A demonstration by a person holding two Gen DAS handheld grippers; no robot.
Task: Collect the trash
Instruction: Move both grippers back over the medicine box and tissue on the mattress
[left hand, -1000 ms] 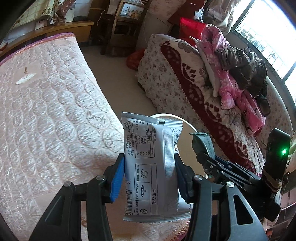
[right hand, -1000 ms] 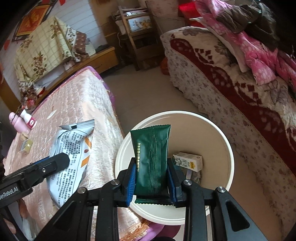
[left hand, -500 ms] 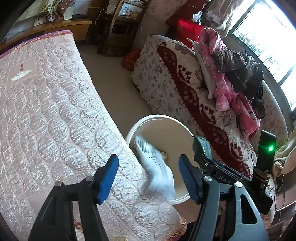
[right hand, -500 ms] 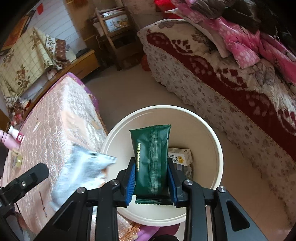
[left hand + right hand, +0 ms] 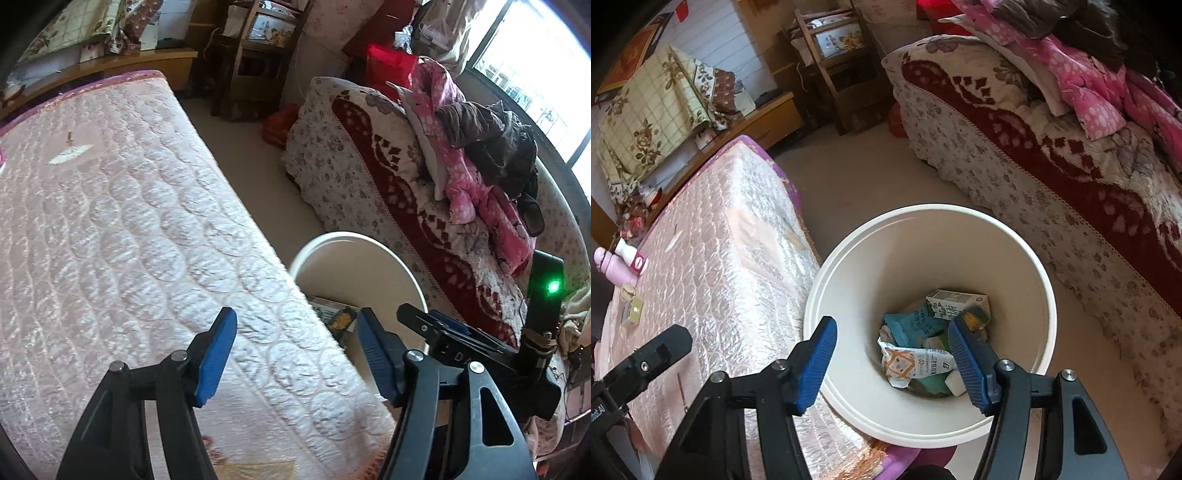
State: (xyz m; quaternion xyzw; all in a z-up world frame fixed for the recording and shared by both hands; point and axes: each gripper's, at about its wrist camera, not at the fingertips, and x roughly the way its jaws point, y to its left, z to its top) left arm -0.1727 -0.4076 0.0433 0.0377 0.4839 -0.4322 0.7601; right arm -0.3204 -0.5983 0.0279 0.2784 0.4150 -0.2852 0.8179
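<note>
Wrappers (image 5: 916, 360) flat in bin (image 5: 849, 258), long axes mixed; both grippers apart, empty

Free room and obstacles, right wrist view. The white bin (image 5: 1047, 295) stands open-topped on the floor at 6 o'clock; its mouth is unobstructed, with wrappers and a carton (image 5: 956, 299) only at the bottom. The quilted mattress (image 5: 713, 266) touches the bin rim at 9 o'clock and blocks low passage there. The bed with the red-patterned blanket (image 5: 1052, 155) closes off 3 o'clock. A bare floor strip (image 5: 864, 177) runs toward 12 o'clock, ending at a wooden shelf (image 5: 834, 59).
</note>
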